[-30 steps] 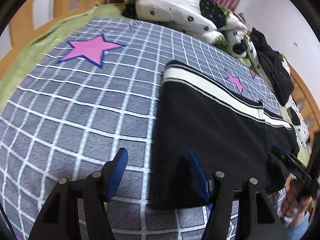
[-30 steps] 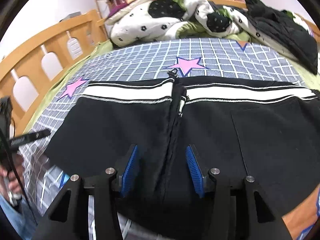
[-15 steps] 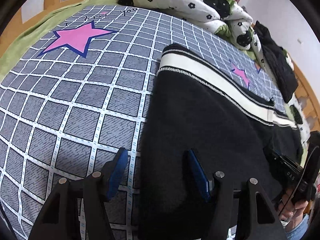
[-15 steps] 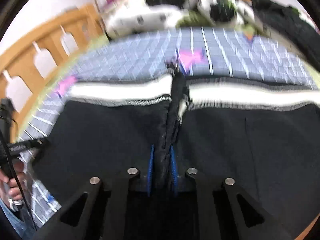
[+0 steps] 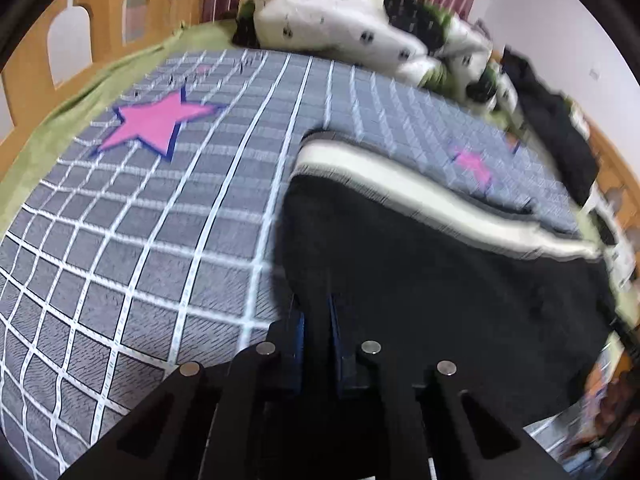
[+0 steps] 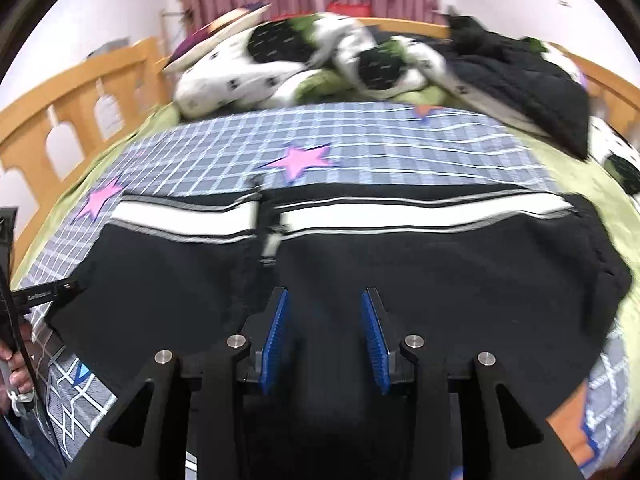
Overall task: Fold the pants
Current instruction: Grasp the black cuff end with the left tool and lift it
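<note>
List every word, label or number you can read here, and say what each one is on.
No text can be read with certainty.
Dark script on the bedsheet, beyond the big pink star: too blurred to read.
Pale lettering on the left gripper, seen from the right wrist camera: too small and blurred to read.
The pants: no label visible.

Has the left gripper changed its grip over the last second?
Yes. The left gripper was open over the left edge of the pants; its jaws have now shut on that edge, beside the checked bedspread.
</note>
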### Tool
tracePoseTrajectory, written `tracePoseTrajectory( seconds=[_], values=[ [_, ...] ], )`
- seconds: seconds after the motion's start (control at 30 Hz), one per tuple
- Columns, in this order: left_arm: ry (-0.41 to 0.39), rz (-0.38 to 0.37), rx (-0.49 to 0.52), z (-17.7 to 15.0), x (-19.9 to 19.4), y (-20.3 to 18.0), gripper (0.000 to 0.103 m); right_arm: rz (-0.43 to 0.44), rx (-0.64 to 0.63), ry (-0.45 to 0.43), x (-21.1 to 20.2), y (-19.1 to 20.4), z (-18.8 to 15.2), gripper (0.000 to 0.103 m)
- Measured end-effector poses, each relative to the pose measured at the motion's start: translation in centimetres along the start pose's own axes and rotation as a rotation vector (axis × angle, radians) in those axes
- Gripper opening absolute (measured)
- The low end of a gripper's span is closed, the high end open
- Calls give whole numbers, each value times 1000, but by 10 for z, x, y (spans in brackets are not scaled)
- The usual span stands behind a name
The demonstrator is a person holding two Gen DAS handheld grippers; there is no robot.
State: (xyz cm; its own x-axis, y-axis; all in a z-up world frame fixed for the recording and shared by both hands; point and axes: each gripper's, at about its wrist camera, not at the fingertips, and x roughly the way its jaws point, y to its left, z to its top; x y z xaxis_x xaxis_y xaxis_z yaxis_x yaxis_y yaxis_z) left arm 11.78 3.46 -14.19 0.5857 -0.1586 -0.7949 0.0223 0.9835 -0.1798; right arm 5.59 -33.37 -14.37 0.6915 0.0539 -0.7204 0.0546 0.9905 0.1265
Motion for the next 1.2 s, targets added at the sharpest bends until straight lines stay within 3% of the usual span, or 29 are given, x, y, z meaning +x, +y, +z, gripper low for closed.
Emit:
tracePoseTrajectory(
  seconds=[0.13, 0.23, 0.33, 0.5, 0.67, 0.77, 0.93, 1.0, 1.07, 1.13, 1.2],
  values=[
    [-81, -72, 50, 18, -38, -38, 10, -106, 46, -50, -26, -49, -7, 37],
    [-122, -101, 160, 24, -57, -100, 10, -180, 74, -79, -42, -87, -16, 38],
    [-143, -133, 282, 19, -61, -170, 10, -187, 120, -56, -51, -120, -23, 38],
    [-101, -215, 425, -8, -32, -276, 10, -218, 232, -41, -63, -178, -41, 38],
    [13, -242, 422, -57, 35, -321, 10, -226, 318, -46, -78, -215, -55, 38],
    [39, -230, 397, -73, 57, -328, 10, -170, 364, -42, -81, -220, -59, 38],
    [41, -290, 431, -69, 28, -311, 21, -93, 329, -56, -80, -196, -50, 38],
    [16, -265, 490, -68, 9, -304, 31, -48, 312, -59, -76, -184, -45, 38],
    [-47, -219, 500, -67, -13, -280, 64, -2, 297, -55, -70, -171, -41, 39],
    [-89, -195, 477, -66, -26, -253, 69, 77, 282, -34, -59, -153, -37, 39],
    [-97, -114, 443, -69, -31, -219, 69, 164, 277, -2, -46, -136, -34, 40]
  ],
)
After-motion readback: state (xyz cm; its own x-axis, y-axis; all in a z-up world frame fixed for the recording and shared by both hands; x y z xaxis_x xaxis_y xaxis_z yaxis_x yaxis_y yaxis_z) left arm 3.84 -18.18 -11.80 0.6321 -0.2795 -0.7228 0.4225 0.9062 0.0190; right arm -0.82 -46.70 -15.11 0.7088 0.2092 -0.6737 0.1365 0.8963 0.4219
